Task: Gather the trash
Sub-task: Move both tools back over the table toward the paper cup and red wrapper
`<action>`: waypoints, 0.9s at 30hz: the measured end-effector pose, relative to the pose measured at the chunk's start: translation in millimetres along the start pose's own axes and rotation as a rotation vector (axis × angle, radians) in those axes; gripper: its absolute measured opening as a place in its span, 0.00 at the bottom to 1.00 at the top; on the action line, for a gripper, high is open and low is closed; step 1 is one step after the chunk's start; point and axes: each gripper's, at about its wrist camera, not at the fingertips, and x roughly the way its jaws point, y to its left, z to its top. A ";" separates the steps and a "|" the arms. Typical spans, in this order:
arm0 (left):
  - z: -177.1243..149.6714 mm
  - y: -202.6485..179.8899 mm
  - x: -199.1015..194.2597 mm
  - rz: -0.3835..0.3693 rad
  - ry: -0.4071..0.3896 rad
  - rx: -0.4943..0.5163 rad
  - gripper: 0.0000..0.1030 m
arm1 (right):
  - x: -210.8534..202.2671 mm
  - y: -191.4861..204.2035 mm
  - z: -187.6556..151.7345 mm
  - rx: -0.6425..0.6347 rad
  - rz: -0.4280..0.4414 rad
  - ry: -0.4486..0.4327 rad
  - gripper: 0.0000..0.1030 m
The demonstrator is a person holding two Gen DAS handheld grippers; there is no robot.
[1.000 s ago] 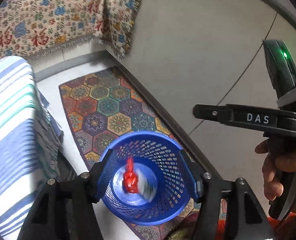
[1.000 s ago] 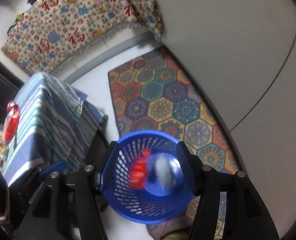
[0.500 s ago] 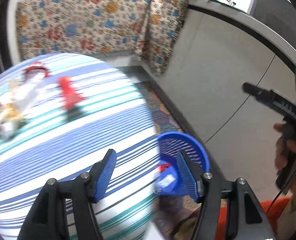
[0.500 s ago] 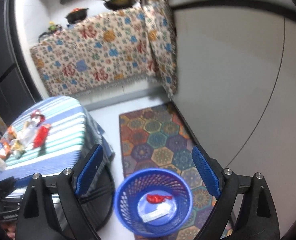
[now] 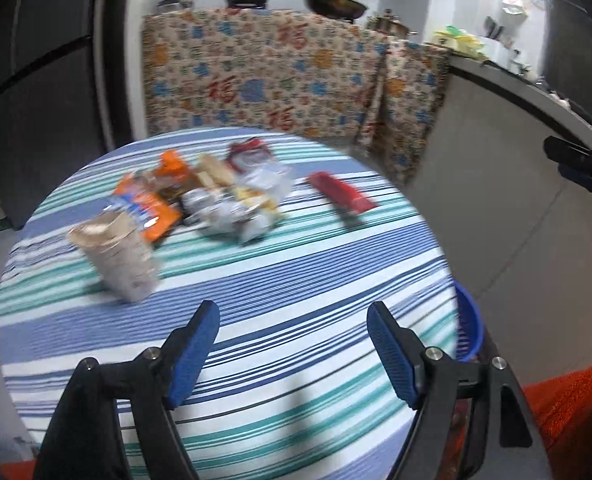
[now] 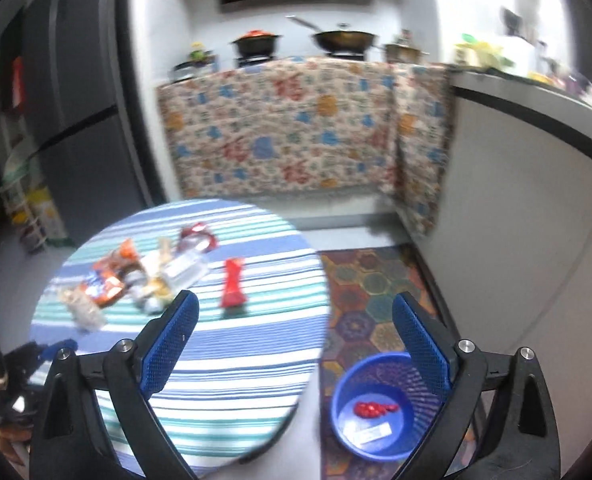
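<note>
A round table with a striped cloth [image 5: 280, 280] [image 6: 224, 364] carries several wrappers in a pile [image 5: 200, 196] [image 6: 136, 276] and a red wrapper [image 5: 342, 194] [image 6: 232, 282] lying apart to the right. A blue mesh basket [image 6: 380, 408] stands on the floor right of the table, with a red wrapper and a white one inside; only its rim [image 5: 470, 328] shows in the left wrist view. My left gripper [image 5: 294, 354] hangs over the near table, jaws opening, nothing between them. My right gripper [image 6: 294, 338] is above table edge and basket, jaws opening wide and empty.
A patterned rug [image 6: 376, 280] lies under the basket. A counter draped in floral cloth [image 6: 296, 132] with pots on it stands behind, a white cabinet wall [image 6: 516, 220] at the right, a dark fridge [image 6: 76, 140] at the left.
Both grippers rose away from the basket and swung up toward the table, and their jaws widened. The two wrappers that were between the jaws now lie in the basket.
</note>
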 end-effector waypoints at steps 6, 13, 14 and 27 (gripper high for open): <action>-17.8 35.2 28.1 0.123 0.030 -0.053 0.75 | 57.8 45.5 -34.3 -0.082 0.098 0.045 0.95; -25.9 82.4 44.7 0.234 0.052 -0.106 0.75 | 144.1 82.7 -73.0 -0.128 0.155 0.184 0.94; -26.8 87.1 47.3 0.242 0.057 -0.114 0.75 | 148.9 86.0 -75.9 -0.140 0.152 0.194 0.94; -16.8 106.9 65.3 0.250 0.107 -0.088 0.77 | 175.9 99.8 -103.5 -0.202 0.171 0.305 0.94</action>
